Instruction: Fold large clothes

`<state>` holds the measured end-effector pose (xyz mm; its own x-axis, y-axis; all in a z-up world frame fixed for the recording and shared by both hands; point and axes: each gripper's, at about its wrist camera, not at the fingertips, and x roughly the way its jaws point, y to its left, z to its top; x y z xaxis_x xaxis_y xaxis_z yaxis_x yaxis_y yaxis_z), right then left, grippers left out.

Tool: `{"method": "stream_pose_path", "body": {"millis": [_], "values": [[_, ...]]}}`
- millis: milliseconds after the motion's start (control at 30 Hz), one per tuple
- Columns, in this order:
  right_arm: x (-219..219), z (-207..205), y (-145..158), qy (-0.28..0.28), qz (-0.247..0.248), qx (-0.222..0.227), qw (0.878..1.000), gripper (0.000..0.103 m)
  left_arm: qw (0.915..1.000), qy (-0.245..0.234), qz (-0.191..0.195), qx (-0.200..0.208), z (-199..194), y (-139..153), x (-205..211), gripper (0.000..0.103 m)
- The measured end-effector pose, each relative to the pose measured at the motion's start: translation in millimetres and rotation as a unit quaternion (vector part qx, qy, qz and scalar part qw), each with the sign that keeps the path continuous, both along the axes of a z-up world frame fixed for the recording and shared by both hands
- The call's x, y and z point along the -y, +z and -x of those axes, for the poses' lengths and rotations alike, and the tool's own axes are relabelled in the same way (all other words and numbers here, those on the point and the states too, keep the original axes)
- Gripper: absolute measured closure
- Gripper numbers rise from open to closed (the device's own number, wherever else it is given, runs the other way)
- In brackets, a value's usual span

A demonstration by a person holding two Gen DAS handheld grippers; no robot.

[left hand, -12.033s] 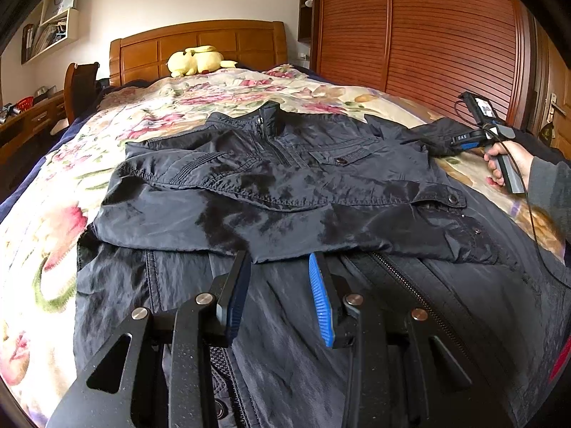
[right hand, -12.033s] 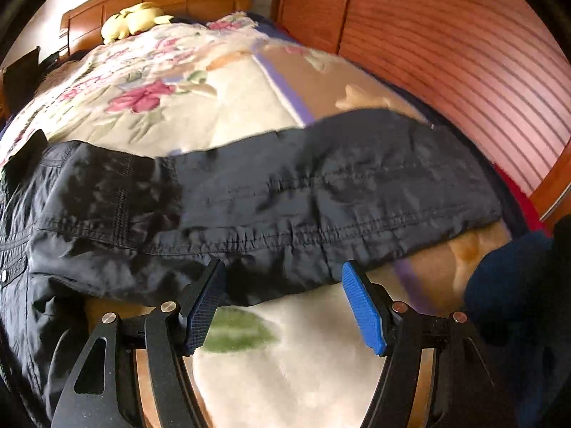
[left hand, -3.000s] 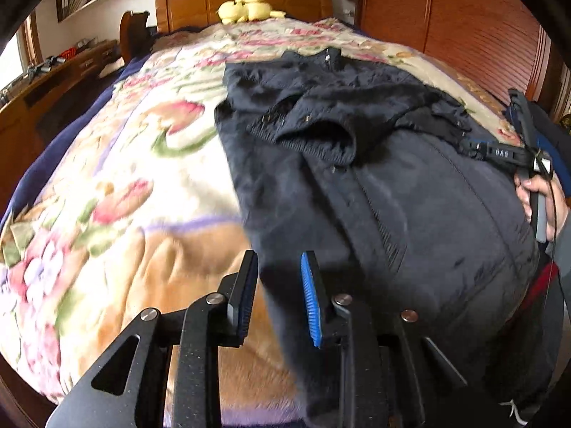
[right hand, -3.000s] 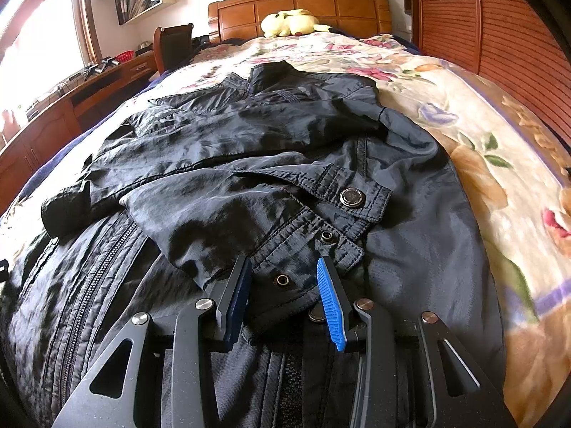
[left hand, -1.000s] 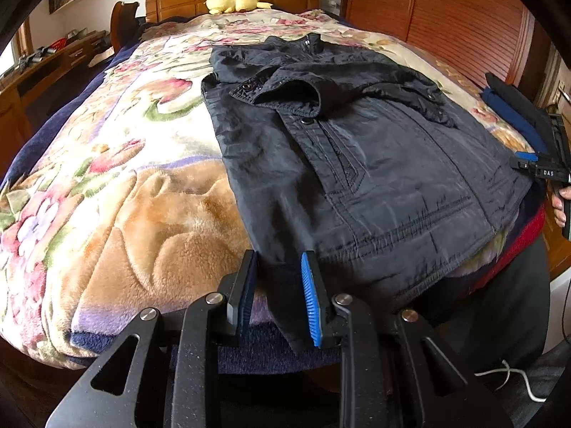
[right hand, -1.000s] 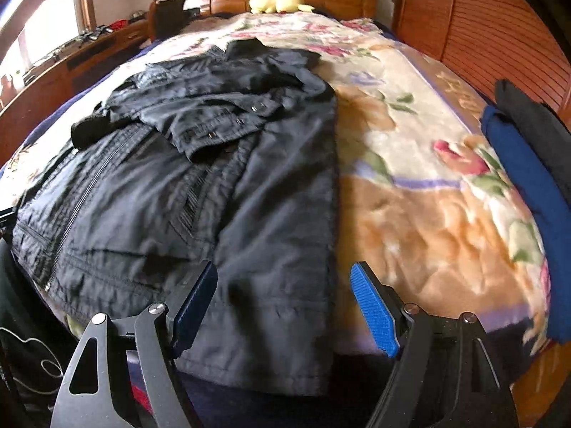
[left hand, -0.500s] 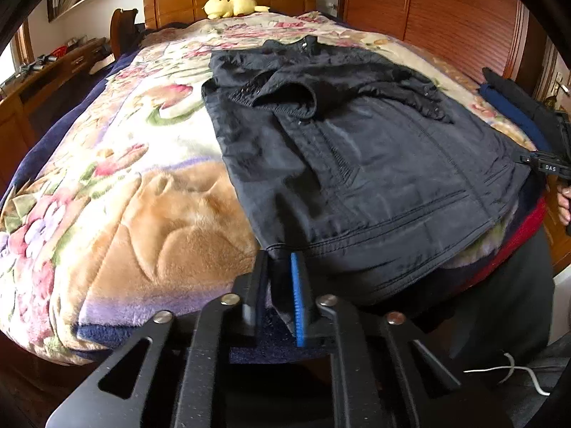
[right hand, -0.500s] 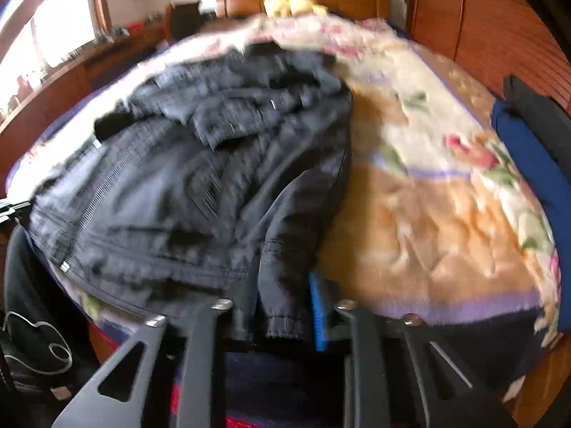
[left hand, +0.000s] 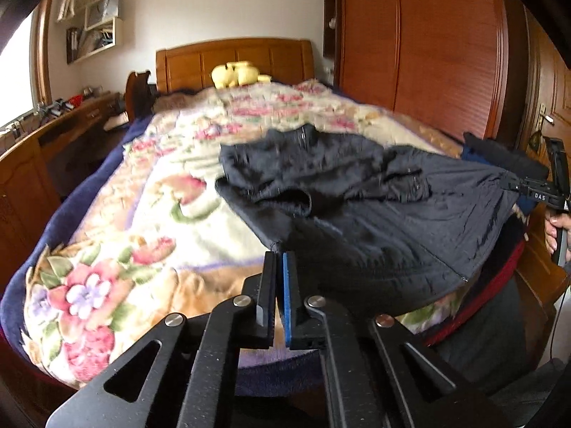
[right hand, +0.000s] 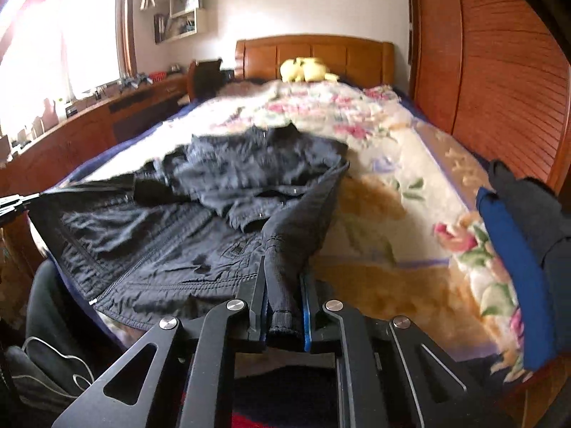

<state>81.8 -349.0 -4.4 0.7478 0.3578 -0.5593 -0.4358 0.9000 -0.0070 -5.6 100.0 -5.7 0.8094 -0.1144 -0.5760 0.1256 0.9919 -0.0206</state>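
Both tongs grip the near hem of the black jacket [left hand: 374, 207], one at each bottom corner, and hold it off the bed's foot end.

The left gripper [left hand: 279, 260] is pinched tight on the thin hem corner; the right gripper [right hand: 283, 285] is closing on a thick ribbed fold of hem that fills its jaws. From both tongs the jacket runs straight away toward the headboard [right hand: 314, 53], long axis down the bed [left hand: 107, 249], collar farthest, sleeves crossed over the chest. The likely next move is to carry the hem forward over the sleeves to the collar; each hand is equally near its corner. Motion blur makes the collar's exact place uncertain. A yellow plush toy [left hand: 237, 75] lies well beyond, and folded dark and blue clothes [right hand: 517, 235] sit by the right edge, apart from the path.
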Motion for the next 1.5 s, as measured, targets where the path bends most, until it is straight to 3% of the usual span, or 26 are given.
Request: {"method": "stream_pose_path", "body": {"millis": [400, 633, 867, 1067, 1200, 1300, 1500], "values": [[24.9, 74.5, 51.9, 0.019, -0.027, 0.072, 0.997, 0.091, 0.9976, -0.003, 0.011, 0.069, 53.9, 51.4, -10.8, 0.101], [36.8, 107.6, 67.0, 0.038, -0.042, 0.099, 0.993, 0.092, 0.9957, 0.0, 0.017, 0.09, 57.9, 62.6, -20.7, 0.101], [31.0, 50.1, 25.9, 0.03, -0.03, 0.054, 0.998, 0.091, 0.9986, 0.006, 0.034, 0.04, -9.3, 30.7, -35.3, 0.101], [19.2, -3.8, 1.1, 0.014, 0.006, 0.033, 0.999, 0.091, 0.999, 0.013, 0.025, 0.035, -51.9, 25.9, -30.4, 0.101], [9.7, -24.6, 1.9, 0.01, 0.015, 0.021, 1.0, 0.09, 0.9991, 0.017, 0.022, 0.031, -73.6, 25.6, -30.0, 0.101], [-3.7, -32.9, 4.2, 0.013, 0.052, -0.005, 0.999, 0.09, 0.9988, 0.017, 0.033, 0.032, -82.3, 23.4, -33.3, 0.101], [-18.6, -69.8, 20.6, 0.007, 0.061, -0.027, 0.998, 0.09, 0.9987, 0.026, 0.035, 0.028, -109.7, 19.4, -35.7, 0.101]]}}
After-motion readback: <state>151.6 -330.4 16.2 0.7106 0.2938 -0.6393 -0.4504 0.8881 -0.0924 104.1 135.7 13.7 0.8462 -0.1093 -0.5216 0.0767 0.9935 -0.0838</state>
